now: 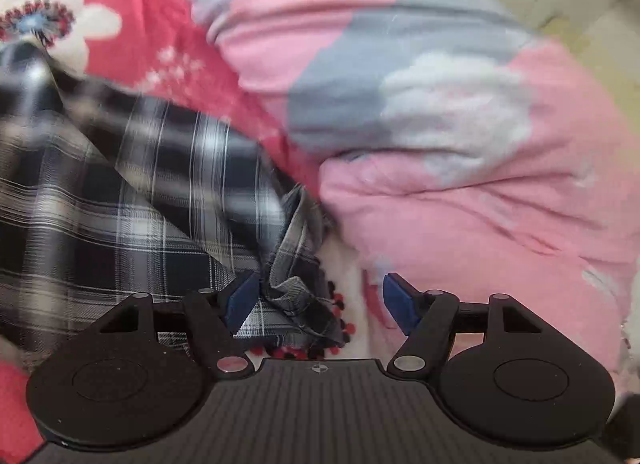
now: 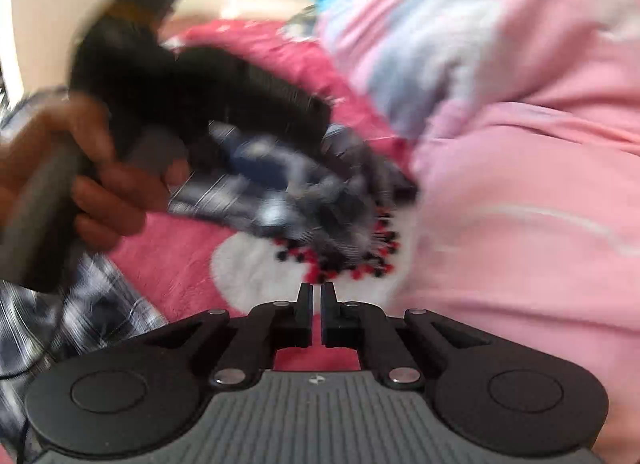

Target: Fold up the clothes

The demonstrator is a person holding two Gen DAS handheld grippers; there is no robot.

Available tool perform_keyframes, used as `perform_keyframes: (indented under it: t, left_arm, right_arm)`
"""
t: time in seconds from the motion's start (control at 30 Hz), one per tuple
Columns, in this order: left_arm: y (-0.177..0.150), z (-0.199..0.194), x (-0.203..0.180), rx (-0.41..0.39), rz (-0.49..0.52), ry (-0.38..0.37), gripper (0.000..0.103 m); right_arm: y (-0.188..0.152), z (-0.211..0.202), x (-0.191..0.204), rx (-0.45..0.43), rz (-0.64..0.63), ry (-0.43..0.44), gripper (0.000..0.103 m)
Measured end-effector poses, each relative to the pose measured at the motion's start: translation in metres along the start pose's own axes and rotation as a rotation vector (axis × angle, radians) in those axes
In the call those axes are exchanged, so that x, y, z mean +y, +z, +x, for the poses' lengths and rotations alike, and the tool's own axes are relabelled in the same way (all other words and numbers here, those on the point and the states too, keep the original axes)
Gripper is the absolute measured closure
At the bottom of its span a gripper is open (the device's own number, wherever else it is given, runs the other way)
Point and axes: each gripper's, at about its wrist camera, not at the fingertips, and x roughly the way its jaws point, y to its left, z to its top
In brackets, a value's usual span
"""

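Left gripper [image 1: 320,298], jaws spread and pinching nothing, a bunched corner of the plaid shirt [image 1: 132,200] lying between its blue pads [image 1: 242,298]. Right gripper [image 2: 317,296], jaws nearly together and empty. The shirt lies on a red floral blanket [image 1: 132,36], beside a pink quilt [image 1: 460,204].

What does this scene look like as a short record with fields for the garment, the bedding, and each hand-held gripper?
garment: plaid shirt, dark blue and white, crumpled on the bedding
surface: red floral blanket
beside it: pink quilt with cloud print, bunched up
left hand-held gripper: jaws apart, a bunched shirt fold between them, pads not pressing it
right hand-held gripper: nearly shut, nothing held, short of the shirt
image quality: motion blur in both views
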Motion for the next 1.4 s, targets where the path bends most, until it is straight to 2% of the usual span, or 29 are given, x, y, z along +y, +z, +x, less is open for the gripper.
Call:
perform_keyframes:
  t: [0.03,0.07,0.1,0.13,0.17,0.2,0.27,0.33,0.4,0.43,0.53,0.63,0.73,0.8,0.9,1.0,1.07,1.1,1.13,1.17,1.23,1.27,1.4]
  left_arm:
    - [0.001,0.008,-0.003,0.022,0.001,0.018,0.038]
    - [0.002,0.016,-0.005,0.044,-0.004,0.039,0.049]
    - [0.002,0.024,-0.007,0.066,-0.010,0.064,0.064]
    - [0.001,0.030,-0.007,0.079,-0.011,0.088,0.070]
    - [0.000,0.033,-0.007,0.080,-0.010,0.115,0.091]
    - [-0.002,0.032,-0.007,0.070,-0.006,0.139,0.097]
    - [-0.005,0.020,-0.008,0.011,-0.011,0.156,0.100]
    - [-0.008,-0.001,-0.010,-0.058,0.001,0.169,0.100]
    - [-0.011,-0.023,-0.012,-0.126,0.021,0.186,0.100]
    - [-0.012,-0.035,-0.012,-0.157,0.028,0.194,0.100]
    - [-0.017,-0.063,-0.009,-0.230,0.050,0.230,0.101]
    - [-0.022,-0.074,-0.005,-0.265,0.071,0.272,0.101]
    - [-0.030,-0.079,0.003,-0.268,0.066,0.282,0.101]
    - [-0.031,-0.082,0.008,-0.270,0.063,0.290,0.101]
    - [-0.032,-0.087,0.019,-0.277,0.042,0.288,0.101]
    - [-0.035,-0.089,0.024,-0.284,0.035,0.282,0.101]
    - [-0.036,-0.088,0.028,-0.284,0.038,0.280,0.101]
    - [-0.037,-0.088,0.029,-0.285,0.038,0.278,0.101]
    - [-0.038,-0.088,0.030,-0.287,0.037,0.277,0.101]
    - [-0.040,-0.088,0.031,-0.289,0.035,0.277,0.101]
    - [-0.042,-0.089,0.031,-0.293,0.029,0.272,0.101]
    - [-0.043,-0.091,0.030,-0.296,0.031,0.259,0.101]
    - [-0.046,-0.098,0.018,-0.303,0.054,0.186,0.101]
  right_arm:
    - [0.001,-0.008,-0.008,-0.014,0.033,-0.002,0.081]
    - [0.003,-0.015,-0.016,-0.035,0.068,-0.001,0.076]
    - [0.006,-0.021,-0.024,-0.061,0.100,0.005,0.074]
    - [0.010,-0.026,-0.030,-0.086,0.122,0.007,0.072]
    - [0.016,-0.029,-0.035,-0.107,0.139,0.006,0.070]
    - [0.022,-0.030,-0.040,-0.126,0.160,0.015,0.065]
    - [0.035,-0.028,-0.050,-0.153,0.220,0.052,0.051]
    - [0.049,-0.013,-0.061,-0.140,0.312,0.111,0.047]
    - [0.063,0.010,-0.072,-0.071,0.424,0.177,0.042]
    - [0.069,0.024,-0.076,-0.013,0.487,0.208,0.035]
    - [0.077,0.064,-0.089,0.116,0.708,0.325,0.034]
    - [0.068,0.097,-0.095,0.205,0.968,0.424,0.034]
    - [0.055,0.123,-0.092,0.302,1.165,0.421,0.028]
    - [0.051,0.134,-0.087,0.316,1.212,0.361,0.028]
    - [0.054,0.150,-0.081,0.284,1.195,0.258,0.028]
    - [0.054,0.175,-0.074,0.309,1.183,0.172,0.028]
    - [0.056,0.182,-0.070,0.290,1.171,0.135,0.036]
    - [0.060,0.182,-0.068,0.266,1.139,0.123,0.059]
    - [0.068,0.181,-0.065,0.242,1.080,0.113,0.088]
    - [0.077,0.178,-0.062,0.221,1.006,0.097,0.094]
    - [0.097,0.172,-0.056,0.179,0.858,0.065,0.097]
    - [0.110,0.166,-0.047,0.143,0.732,0.037,0.097]
    - [0.161,0.127,0.014,-0.063,-0.014,-0.159,0.098]
